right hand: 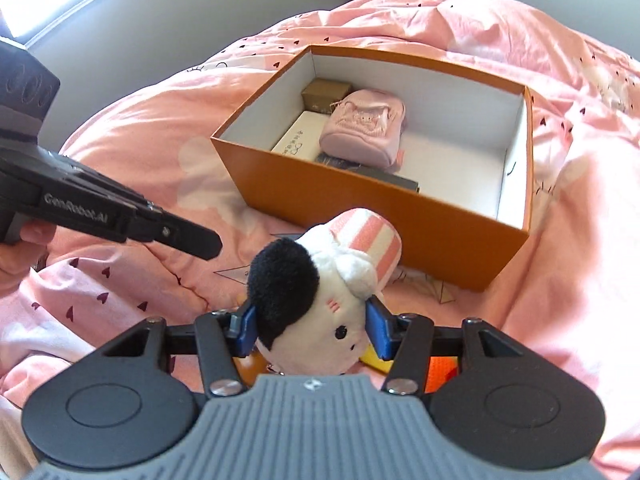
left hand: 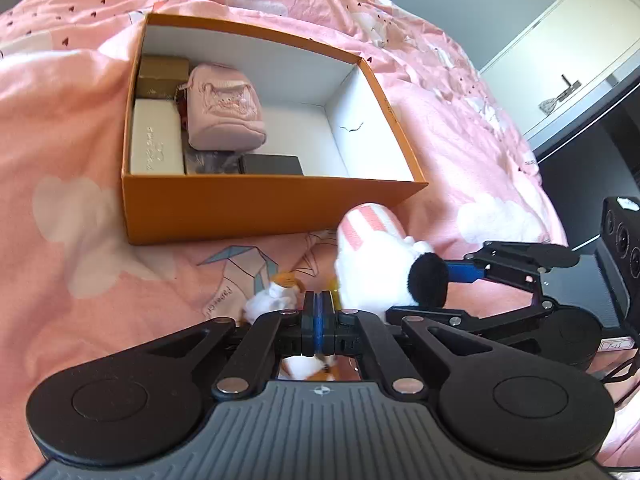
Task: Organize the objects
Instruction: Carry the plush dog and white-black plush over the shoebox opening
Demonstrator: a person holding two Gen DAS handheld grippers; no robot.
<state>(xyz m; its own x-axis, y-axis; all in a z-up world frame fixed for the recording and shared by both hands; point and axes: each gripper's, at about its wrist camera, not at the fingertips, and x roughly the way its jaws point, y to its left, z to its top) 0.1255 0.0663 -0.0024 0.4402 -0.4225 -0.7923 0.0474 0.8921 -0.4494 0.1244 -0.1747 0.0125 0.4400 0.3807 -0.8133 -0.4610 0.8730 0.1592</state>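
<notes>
Right up close, right hand-held gripper (right hand: 310, 326) squeezing white plush toy (right hand: 320, 304) by head, blue pads pressing both sides, toy hanging just in front of orange box (right hand: 360, 200). Left hand-held gripper (left hand: 318, 312) sitting fully closed, nothing between pads, small orange-white plush (left hand: 280, 290) lying under it on pink duvet (left hand: 60, 120). Further back, box sitting open on bed, holding pink pouch (right hand: 362, 126), white case (left hand: 154, 142), brown box (left hand: 162, 72) along one end.
</notes>
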